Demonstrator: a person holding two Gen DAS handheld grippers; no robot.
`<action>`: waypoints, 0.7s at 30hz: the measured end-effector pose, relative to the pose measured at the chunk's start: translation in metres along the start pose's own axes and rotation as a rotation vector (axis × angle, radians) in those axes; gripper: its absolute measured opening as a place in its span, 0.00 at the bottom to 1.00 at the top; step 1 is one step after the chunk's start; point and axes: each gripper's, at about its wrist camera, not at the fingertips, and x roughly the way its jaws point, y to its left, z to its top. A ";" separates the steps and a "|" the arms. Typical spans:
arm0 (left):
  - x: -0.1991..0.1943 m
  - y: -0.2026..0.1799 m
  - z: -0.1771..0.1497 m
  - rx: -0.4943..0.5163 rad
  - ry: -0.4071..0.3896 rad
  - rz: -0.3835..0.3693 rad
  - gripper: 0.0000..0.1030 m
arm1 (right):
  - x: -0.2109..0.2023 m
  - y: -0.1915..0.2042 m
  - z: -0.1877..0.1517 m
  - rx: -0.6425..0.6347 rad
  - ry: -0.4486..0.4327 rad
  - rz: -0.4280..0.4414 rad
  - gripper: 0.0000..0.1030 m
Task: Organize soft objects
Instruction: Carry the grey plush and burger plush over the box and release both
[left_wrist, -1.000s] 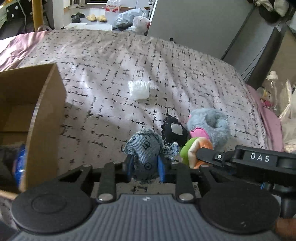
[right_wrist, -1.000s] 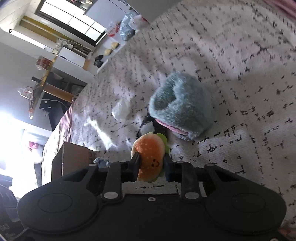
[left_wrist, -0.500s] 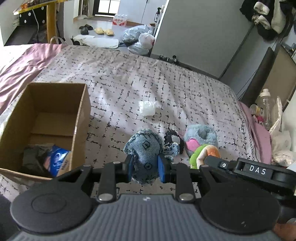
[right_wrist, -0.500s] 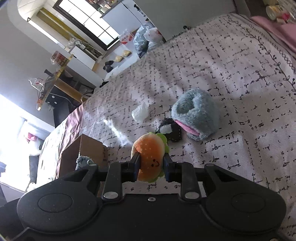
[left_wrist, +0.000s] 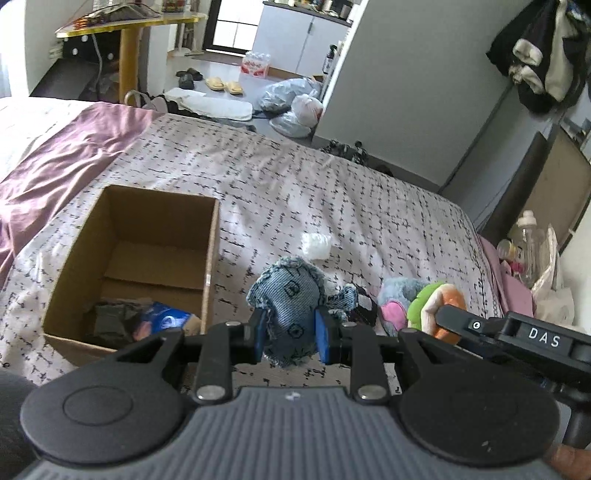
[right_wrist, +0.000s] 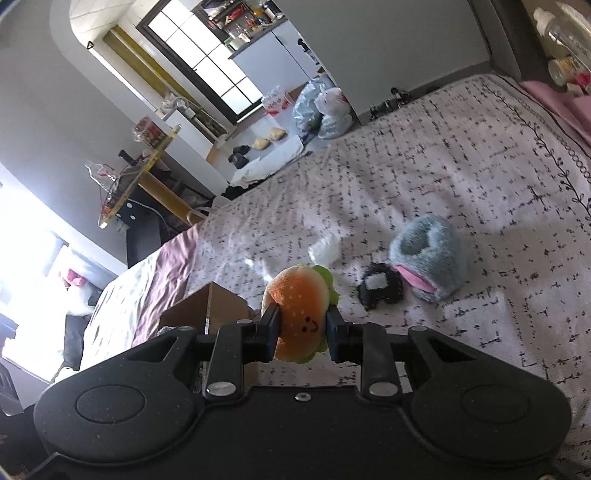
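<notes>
My left gripper (left_wrist: 289, 332) is shut on a blue denim plush toy (left_wrist: 286, 297) and holds it above the bed, just right of an open cardboard box (left_wrist: 212, 236). My right gripper (right_wrist: 301, 330) is shut on an orange hamburger plush (right_wrist: 299, 314), also seen in the left wrist view (left_wrist: 437, 299). A grey furry slipper (right_wrist: 430, 254), a small black-and-white soft toy (right_wrist: 378, 288) and a white crumpled piece (right_wrist: 325, 249) lie on the patterned bedspread (right_wrist: 480, 166). The box holds a blue packet (left_wrist: 168, 317) and dark items.
A purple sheet (left_wrist: 62, 155) covers the bed's left side. Bottles and bags (left_wrist: 524, 240) stand at the bed's right edge. Plastic bags (left_wrist: 295, 107) and slippers (left_wrist: 223, 85) lie on the floor beyond the bed. A yellow table (left_wrist: 125, 55) stands far left.
Both grippers have risen away from the bed with their toys held. The box has come fully into the left wrist view; the slipper and black toy look smaller and farther.
</notes>
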 end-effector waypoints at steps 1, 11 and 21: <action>-0.002 0.002 0.001 -0.006 -0.004 0.000 0.25 | 0.000 0.004 0.000 -0.003 -0.004 0.003 0.25; -0.021 0.033 0.011 -0.039 -0.048 0.006 0.25 | 0.006 0.038 -0.007 -0.038 -0.010 0.024 0.25; -0.024 0.067 0.022 -0.068 -0.046 0.003 0.26 | 0.024 0.071 -0.015 -0.078 0.020 0.026 0.25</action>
